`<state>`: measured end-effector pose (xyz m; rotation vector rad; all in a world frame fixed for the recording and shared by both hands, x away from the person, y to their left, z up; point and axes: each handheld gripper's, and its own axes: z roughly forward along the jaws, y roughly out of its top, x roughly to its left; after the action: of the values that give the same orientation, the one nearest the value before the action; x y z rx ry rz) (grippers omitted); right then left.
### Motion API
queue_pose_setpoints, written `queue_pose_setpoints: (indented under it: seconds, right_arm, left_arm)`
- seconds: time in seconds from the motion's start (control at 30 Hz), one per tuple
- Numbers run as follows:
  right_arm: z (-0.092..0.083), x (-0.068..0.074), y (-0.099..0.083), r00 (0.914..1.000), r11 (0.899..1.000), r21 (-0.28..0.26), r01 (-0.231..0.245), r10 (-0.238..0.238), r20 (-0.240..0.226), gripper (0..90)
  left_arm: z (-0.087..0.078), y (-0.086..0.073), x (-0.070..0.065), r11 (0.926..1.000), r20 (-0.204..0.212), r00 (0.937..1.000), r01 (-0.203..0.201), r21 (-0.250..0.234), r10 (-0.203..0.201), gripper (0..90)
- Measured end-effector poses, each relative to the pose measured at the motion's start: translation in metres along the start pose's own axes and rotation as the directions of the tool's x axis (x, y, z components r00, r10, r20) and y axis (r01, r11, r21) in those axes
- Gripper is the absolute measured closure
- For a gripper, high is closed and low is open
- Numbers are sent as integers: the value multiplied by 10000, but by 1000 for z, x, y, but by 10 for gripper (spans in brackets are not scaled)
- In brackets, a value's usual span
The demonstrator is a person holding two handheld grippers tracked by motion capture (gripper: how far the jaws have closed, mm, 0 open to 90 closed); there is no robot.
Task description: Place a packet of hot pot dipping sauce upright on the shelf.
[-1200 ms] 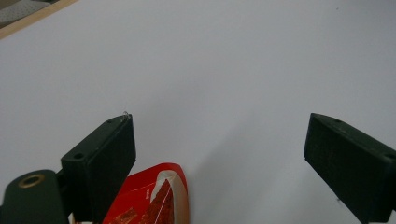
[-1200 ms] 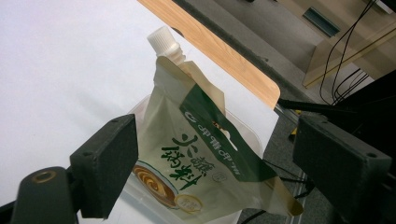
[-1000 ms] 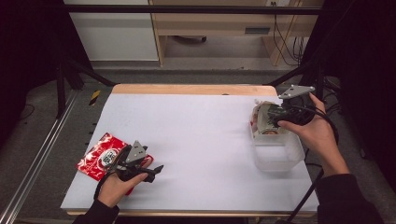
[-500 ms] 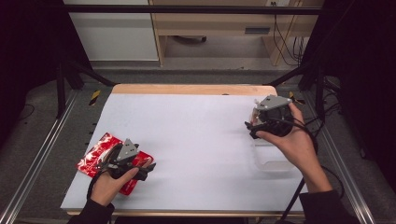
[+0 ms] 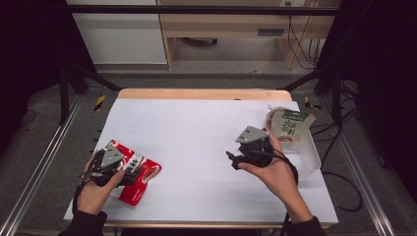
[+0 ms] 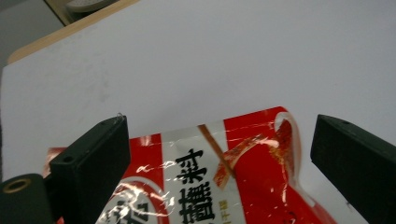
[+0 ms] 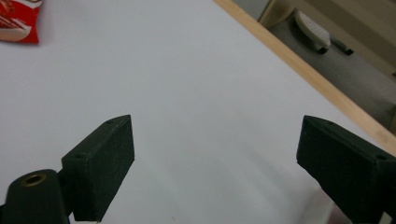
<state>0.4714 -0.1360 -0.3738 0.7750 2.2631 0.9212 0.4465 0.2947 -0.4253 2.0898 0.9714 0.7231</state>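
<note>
High view: the left gripper (image 5: 129, 173) sits over a red and white sauce packet (image 5: 139, 176) lying flat near the front left corner of the white table (image 5: 196, 132). The left gripper view looks along wide-spread jaws with the packet (image 6: 224, 177) lying between and under them; its printed face with black characters reaches up from the bottom of the frame, and its top edge runs about level with the jaw tips. Neither jaw presses on the plastic, so the left gripper grips nothing, though whether the jaws brush the film cannot be told.

The right gripper (image 5: 233, 160) is held over bare table right of centre, well apart from the red packet, with its jaws pointing left. Its own view shows both jaws far apart with nothing but white tabletop between them, and a corner of the red packet (image 7: 18, 21) at the far upper left. Behind that hand, at the table's right edge, a clear plastic bin (image 5: 307, 157) holds a beige pouch with a green label (image 5: 287, 124), standing tilted against the bin's rim.
</note>
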Motion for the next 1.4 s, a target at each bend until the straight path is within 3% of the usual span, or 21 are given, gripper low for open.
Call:
queue_pose_setpoints:
  seconds: [0.23,0.53,0.77,0.83,1.0,1.4]
  right_arm:
    - [24,23,-13,9987,9996,186,-211,220,-463,125]
    - [41,44,-30,9974,9992,297,-279,298,-661,125]
    - [43,49,-39,9957,9977,333,-598,620,-688,127]
    - [43,49,-41,9949,9969,328,-722,743,-685,127]
    - [44,47,-45,9940,9953,339,-912,930,-581,127]
    - [49,49,-50,9961,9958,609,-683,714,-512,128]
  left_arm:
    - [-12,-15,18,9991,-750,9962,430,-58,-433,54]
    - [-28,-29,36,9962,-1223,9886,874,-67,-875,58]
    - [-37,-39,49,9948,-1439,9843,1016,-118,-1022,59]
    - [-38,-42,50,9933,-1460,9825,1134,-238,-1157,59]
    - [-39,-48,49,9942,-1481,9832,1040,-263,-1067,56]
    - [-48,-62,55,9927,-1588,9799,1196,-142,-1203,50]
